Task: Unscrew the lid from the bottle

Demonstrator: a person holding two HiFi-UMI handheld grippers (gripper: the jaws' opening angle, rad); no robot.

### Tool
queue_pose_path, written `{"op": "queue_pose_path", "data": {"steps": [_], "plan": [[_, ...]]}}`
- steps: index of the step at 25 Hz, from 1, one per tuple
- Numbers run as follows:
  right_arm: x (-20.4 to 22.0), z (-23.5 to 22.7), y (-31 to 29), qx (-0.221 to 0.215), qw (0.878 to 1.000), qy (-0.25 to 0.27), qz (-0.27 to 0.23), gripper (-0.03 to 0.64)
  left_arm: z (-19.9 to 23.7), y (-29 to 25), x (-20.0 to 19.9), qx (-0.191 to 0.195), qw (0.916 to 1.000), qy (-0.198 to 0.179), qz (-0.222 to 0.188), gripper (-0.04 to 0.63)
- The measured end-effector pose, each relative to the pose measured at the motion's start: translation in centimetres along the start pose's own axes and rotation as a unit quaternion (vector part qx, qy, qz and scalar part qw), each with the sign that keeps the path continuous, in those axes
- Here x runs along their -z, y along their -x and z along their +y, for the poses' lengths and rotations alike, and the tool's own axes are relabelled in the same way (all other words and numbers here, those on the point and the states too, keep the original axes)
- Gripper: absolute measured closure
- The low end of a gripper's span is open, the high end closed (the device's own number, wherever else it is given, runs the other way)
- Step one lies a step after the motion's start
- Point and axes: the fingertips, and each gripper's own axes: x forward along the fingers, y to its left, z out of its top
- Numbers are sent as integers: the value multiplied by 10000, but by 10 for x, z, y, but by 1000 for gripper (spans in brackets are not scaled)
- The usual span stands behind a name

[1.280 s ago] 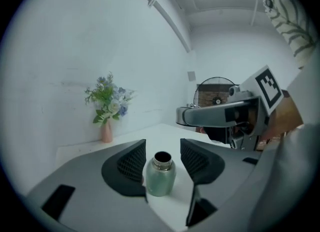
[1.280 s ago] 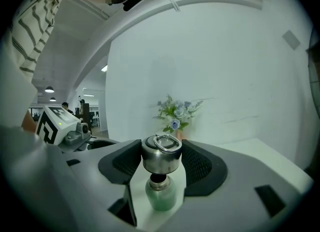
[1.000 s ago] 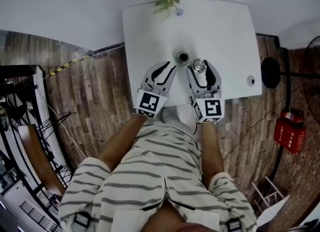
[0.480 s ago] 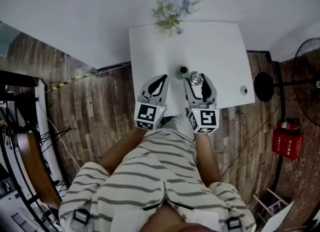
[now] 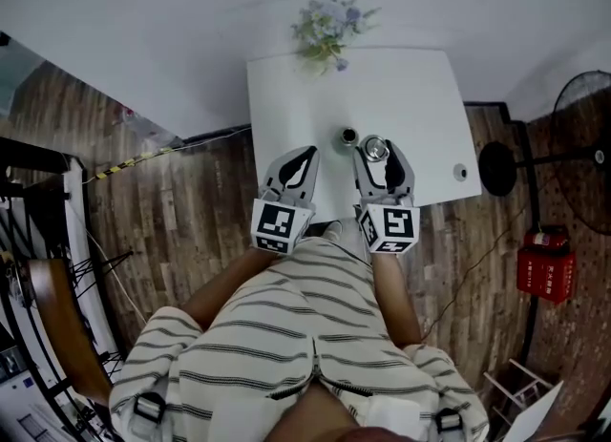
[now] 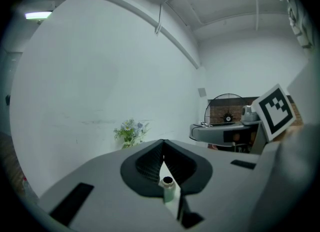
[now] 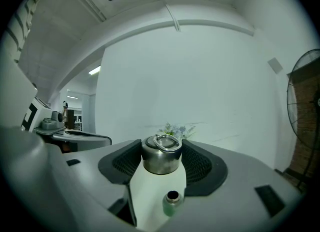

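Observation:
A small pale green bottle (image 5: 348,136) stands upright with its mouth uncovered near the front of the white table (image 5: 410,87). Its metal lid (image 5: 376,150), with a ring handle on top, is off the bottle, and my right gripper (image 5: 378,154) is shut on it just right of the bottle. In the right gripper view the lid (image 7: 161,155) sits between the ribbed pads (image 7: 200,163), with the bottle (image 7: 172,202) below it. My left gripper (image 5: 307,156) is shut and empty, a little left of the bottle. The left gripper view shows the bottle (image 6: 168,188) beyond the closed jaws.
A bunch of flowers (image 5: 327,28) stands at the table's far edge against the white wall. A small round object (image 5: 460,172) lies near the table's right front corner. A fan (image 5: 582,106) and a red box (image 5: 542,263) stand on the wooden floor to the right.
My left gripper has drawn back from the bottle toward the person and its jaws have closed. The right gripper still holds the lid beside the bottle.

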Motion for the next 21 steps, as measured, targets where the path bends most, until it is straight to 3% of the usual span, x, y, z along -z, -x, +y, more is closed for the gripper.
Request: {"op": "queue_pose_path", "data": {"steps": [21], "plan": [[-4, -22, -22, -29, 10000, 53, -74, 357, 8, -28, -9, -24, 9998, -96, -156, 597]]}}
